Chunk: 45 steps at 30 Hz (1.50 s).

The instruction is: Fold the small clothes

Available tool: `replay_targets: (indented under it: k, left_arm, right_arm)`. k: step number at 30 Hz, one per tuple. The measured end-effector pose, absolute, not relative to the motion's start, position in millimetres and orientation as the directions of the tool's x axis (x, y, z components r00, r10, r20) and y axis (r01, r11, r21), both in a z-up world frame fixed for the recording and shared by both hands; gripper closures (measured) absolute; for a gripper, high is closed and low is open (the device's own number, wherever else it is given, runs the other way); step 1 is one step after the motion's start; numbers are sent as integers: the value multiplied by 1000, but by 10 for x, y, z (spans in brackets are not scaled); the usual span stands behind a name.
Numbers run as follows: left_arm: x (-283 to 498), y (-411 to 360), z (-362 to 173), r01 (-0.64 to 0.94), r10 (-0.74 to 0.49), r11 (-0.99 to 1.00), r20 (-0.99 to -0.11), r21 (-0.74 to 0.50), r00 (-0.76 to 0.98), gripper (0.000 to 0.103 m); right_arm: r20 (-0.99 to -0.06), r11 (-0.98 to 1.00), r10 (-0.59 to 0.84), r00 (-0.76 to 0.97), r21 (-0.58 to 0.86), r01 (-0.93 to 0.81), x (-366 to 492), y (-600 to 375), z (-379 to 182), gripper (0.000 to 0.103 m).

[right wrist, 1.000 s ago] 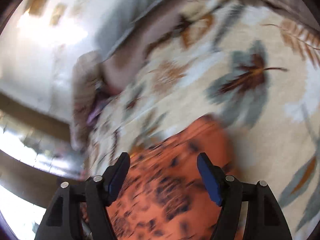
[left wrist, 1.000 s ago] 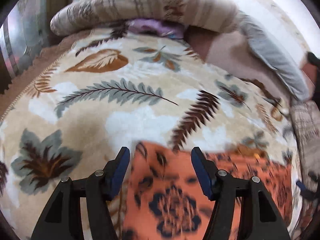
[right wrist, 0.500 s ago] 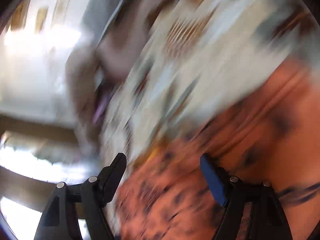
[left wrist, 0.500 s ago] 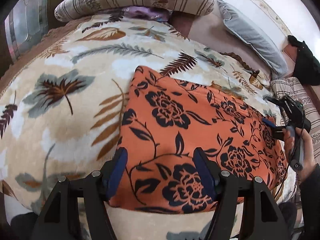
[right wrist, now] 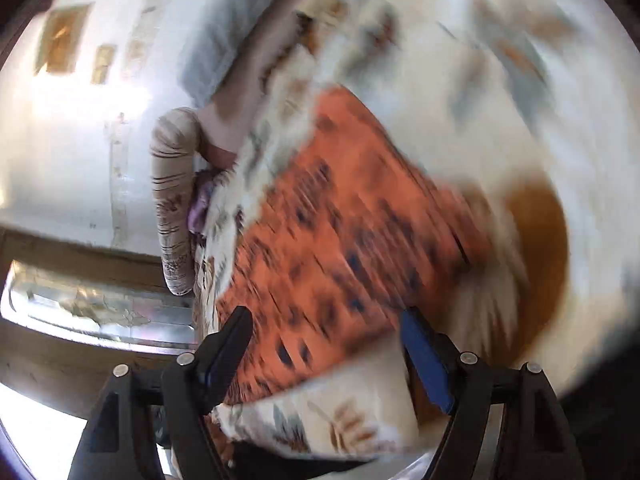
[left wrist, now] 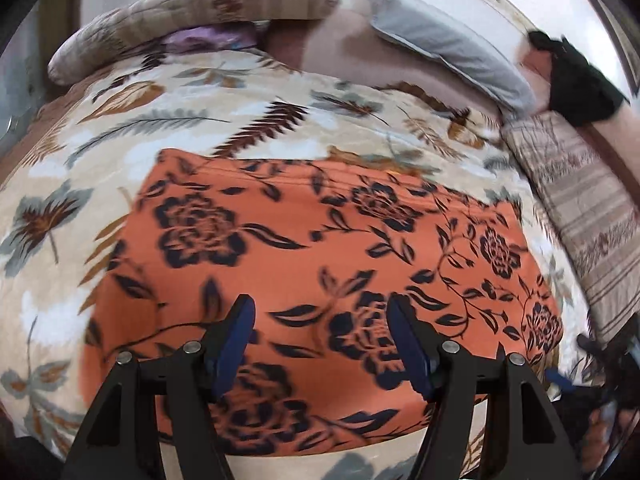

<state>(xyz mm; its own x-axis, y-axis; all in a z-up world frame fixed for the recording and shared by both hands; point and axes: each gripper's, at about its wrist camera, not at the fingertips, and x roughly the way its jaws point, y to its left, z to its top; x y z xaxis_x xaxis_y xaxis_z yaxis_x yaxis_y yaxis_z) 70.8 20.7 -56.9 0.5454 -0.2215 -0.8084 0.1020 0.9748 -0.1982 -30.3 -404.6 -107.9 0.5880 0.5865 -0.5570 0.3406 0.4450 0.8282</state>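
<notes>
1. Orange floral garment (left wrist: pixel 320 248) spread flat on the leaf-print blanket (left wrist: pixel 132 128), directly under and ahead of the left gripper (left wrist: pixel 322 332); jaws wide apart above the cloth, blue pads clear of it, gripping nothing.
2. Same garment in the right wrist view (right wrist: pixel 352 248), ahead of the right gripper (right wrist: pixel 326 344); jaws likewise parted wide, nothing between the pads but the cloth and blanket lying beneath.
3. Right wrist view heavily smeared: garment's pattern reduced to dark streaks, its far edge hard to trace. Near edge of the garment partly hidden behind the left gripper's fingers (left wrist: pixel 236 336). Whether either gripper touches the cloth: cannot tell.
4. Beyond the garment, at the blanket's far end: a striped bolster (left wrist: pixel 192 16), a purple cloth (left wrist: pixel 204 38) tucked beneath it, a grey pillow (left wrist: pixel 448 48).
5. To the garment's right: a striped cover (left wrist: pixel 588 208) and a black item (left wrist: pixel 580 76); a hand (left wrist: pixel 600 436) with dark gear at the lower right edge, blurred.
</notes>
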Motion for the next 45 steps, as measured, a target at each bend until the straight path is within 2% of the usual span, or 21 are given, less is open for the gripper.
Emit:
replay_targets:
  k: [6, 9, 10, 12, 18, 21, 22, 23, 24, 25, 26, 29, 32, 34, 35, 38, 40, 42, 43, 44, 45]
  left_arm:
    - [717, 123, -806, 59, -154, 988, -849, -145, 506, 34]
    - [602, 146, -742, 42, -149, 988, -840, -149, 522, 34]
    - [560, 152, -701, 44, -155, 987, -834, -156, 530, 34]
    - [434, 158, -558, 35, -161, 984, -802, -173, 575, 34]
    - [246, 76, -368, 48, -157, 985, -753, -165, 639, 30]
    - [493, 30, -711, 15, -95, 995, -836, -104, 540, 28]
    - [582, 9, -875, 20, -76, 997, -875, -75, 478, 28]
    - [583, -22, -916, 45, -55, 998, -866, -38, 496, 27]
    - [549, -56, -884, 65, -37, 998, -850, -4, 525, 27]
    - [536, -84, -872, 75, -27, 997, -851, 15, 524, 27]
    - [527, -80, -850, 68, -31, 998, -853, 5, 522, 27]
    - [489, -23, -736, 57, -93, 996, -831, -74, 548, 27]
    - [462, -65, -651, 71, -84, 996, -794, -52, 602, 27]
    - [533, -90, -754, 75, -79, 996, -819, -44, 569, 27]
    - [584, -90, -876, 77, -79, 996, -848, -45, 523, 27]
    - [578, -124, -908, 94, -64, 995, -833, -15, 550, 25]
    - [600, -115, -912, 93, -73, 995, -836, -26, 545, 25]
    - [619, -98, -915, 100, -86, 994, -836, -37, 542, 24]
    - [627, -98, -919, 101, -87, 994, -835, -38, 544, 23]
    - [643, -85, -925, 102, -87, 994, -833, -38, 546, 23]
    - [651, -92, -927, 100, -85, 994, -833, -37, 546, 23]
  right_arm:
    - [-515, 342, 524, 678, 857, 386, -114, -4145, -1324, 22]
    - [-515, 304, 480, 710, 857, 416, -55, -4229, -1386, 29]
    - [-534, 318, 471, 702, 845, 430, -23, -4235, -1385, 46]
    - [-577, 381, 455, 678, 814, 437, -6, -4257, -1320, 92]
    - [-637, 592, 372, 675, 723, 356, -16, -4181, -859, 93]
    - [-730, 606, 422, 538, 668, 432, 74, -4176, -1182, 82]
    - [-695, 561, 450, 561, 709, 428, 24, -4223, -1231, 80]
    - [-674, 532, 458, 579, 730, 429, -40, -4282, -1218, 74]
    - [-666, 522, 453, 593, 737, 429, -105, -4334, -1171, 57]
    - [-662, 523, 431, 613, 737, 428, -160, -4406, -1095, 31]
    - [-658, 533, 400, 638, 733, 422, -221, -4487, -1002, 29]
    - [-643, 573, 382, 664, 728, 376, -202, -4685, -808, 29]
    - [-628, 598, 442, 641, 738, 311, 52, -4823, -706, 29]
    - [-620, 620, 501, 604, 744, 249, 308, -4814, -715, 29]
    - [-621, 627, 532, 576, 746, 224, 483, -4741, -737, 29]
    - [-648, 649, 603, 465, 737, 187, 1068, -4625, -937, 29]
    - [-696, 685, 587, 414, 700, 203, 1282, -4590, -1105, 29]
    - [-692, 684, 611, 385, 706, 185, 1450, -4535, -1182, 31]
    - [-687, 685, 614, 388, 709, 170, 1489, -4526, -1155, 49]
    - [-678, 680, 629, 381, 717, 154, 1528, -4501, -1134, 74]
    - [-688, 693, 620, 378, 706, 147, 1551, -4476, -1108, 83]
